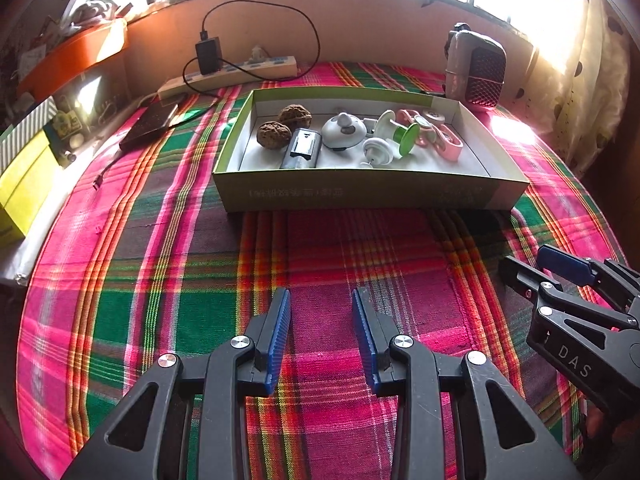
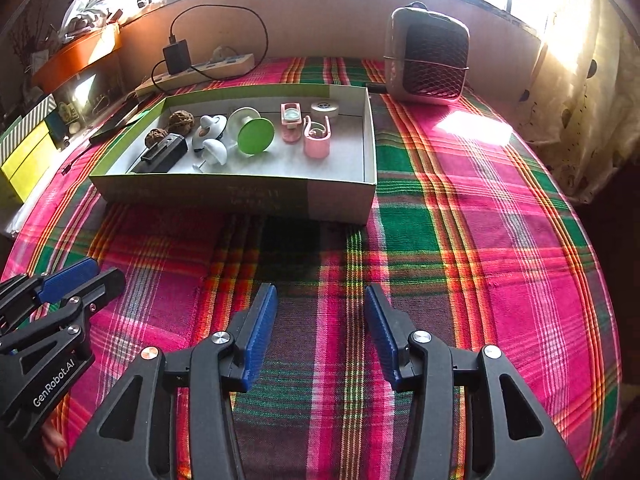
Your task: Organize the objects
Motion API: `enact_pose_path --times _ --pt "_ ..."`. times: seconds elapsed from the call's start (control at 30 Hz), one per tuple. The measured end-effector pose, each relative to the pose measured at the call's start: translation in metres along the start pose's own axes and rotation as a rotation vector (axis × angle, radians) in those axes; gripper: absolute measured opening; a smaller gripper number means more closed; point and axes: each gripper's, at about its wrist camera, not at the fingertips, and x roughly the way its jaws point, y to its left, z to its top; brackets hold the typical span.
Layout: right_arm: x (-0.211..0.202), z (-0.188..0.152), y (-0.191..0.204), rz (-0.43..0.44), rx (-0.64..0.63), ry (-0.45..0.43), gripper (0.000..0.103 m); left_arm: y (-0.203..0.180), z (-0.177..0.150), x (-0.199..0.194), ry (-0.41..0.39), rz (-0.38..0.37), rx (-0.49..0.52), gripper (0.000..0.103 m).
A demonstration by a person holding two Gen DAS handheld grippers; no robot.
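- Yellow box (image 1: 24, 184) and orange tray (image 1: 76, 54) at your far left, beside the plaid cloth (image 1: 160, 280) that covers the surface.
- Power strip (image 1: 236, 72) with a black charger (image 1: 209, 55) plugged in, against the back wall; a dark flat device (image 1: 150, 126) lies in front of it.
- Left tool (image 1: 322, 340): your jaws stand apart with nothing between them, above bare cloth, well short of the box.
- Open cardboard box (image 1: 360, 194) at centre, holding all the small objects: two walnuts (image 1: 274, 134), a grey clip-like item (image 1: 302, 150), white round pieces (image 1: 344, 132), a green disc (image 1: 406, 138) and pink pieces (image 1: 448, 146).
- Right tool (image 2: 322, 338): your jaws are released, wider apart than the left pair, empty, above the cloth in front of the box's right corner.
- Small heater (image 2: 428, 60) behind the box to the right, standing upright on the cloth.
- Pale curtain (image 2: 580, 112) at the far right edge.
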Motion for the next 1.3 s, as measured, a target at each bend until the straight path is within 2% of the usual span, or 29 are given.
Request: enact_pose_path --times 0.4,1.3 --pt "0.0013 -0.0004 -0.0002 -0.001 -0.002 -0.016 0.056 -0.0045 0.0011 0.0024 -0.026 0.057 -0.02 0.031" --pt "0.0022 -0.001 0.0004 -0.005 -0.006 -0.015 0.057 -0.0038 0.001 0.0026 -0.026 0.054 -0.026 0.031"
